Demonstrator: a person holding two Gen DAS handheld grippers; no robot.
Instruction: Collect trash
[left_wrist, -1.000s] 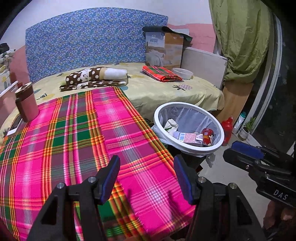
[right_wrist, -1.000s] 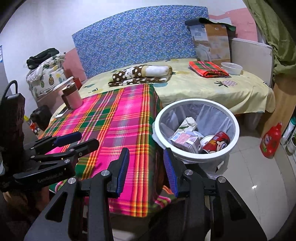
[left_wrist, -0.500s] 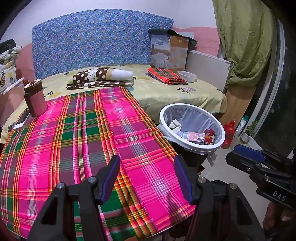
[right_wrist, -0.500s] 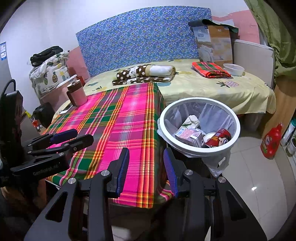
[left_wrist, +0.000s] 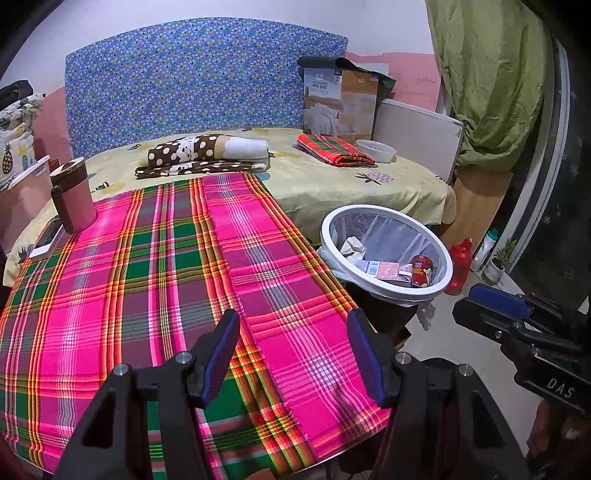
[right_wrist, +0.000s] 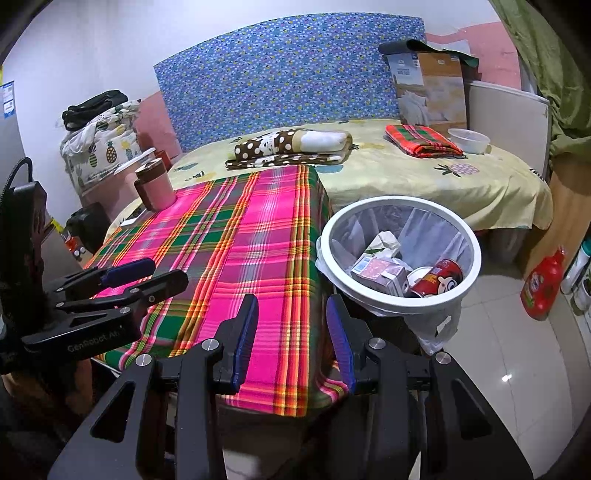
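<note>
A white-rimmed trash bin (left_wrist: 384, 291) (right_wrist: 402, 306) with a clear liner stands on the floor by the table's right side. Inside lie a red can (right_wrist: 439, 277), a small carton (right_wrist: 380, 273) and crumpled paper (right_wrist: 384, 243). The table wears a pink plaid cloth (left_wrist: 147, 277) (right_wrist: 251, 240) with no trash on it. My left gripper (left_wrist: 293, 354) hovers open over the cloth's near right part, nothing between its blue pads. My right gripper (right_wrist: 292, 339) stands open and empty at the table's near right corner, left of the bin.
A brown and pink tumbler (left_wrist: 72, 199) and a phone (left_wrist: 46, 240) sit at the table's far left. Behind is a bed (left_wrist: 332, 184) with folded blankets, a bowl and a box. A red bottle (right_wrist: 543, 284) stands on the tiled floor beyond the bin.
Both views have drawn back a little from the table, so more of its near edge shows. The bin and its contents have not moved. The jaws stand as before.
</note>
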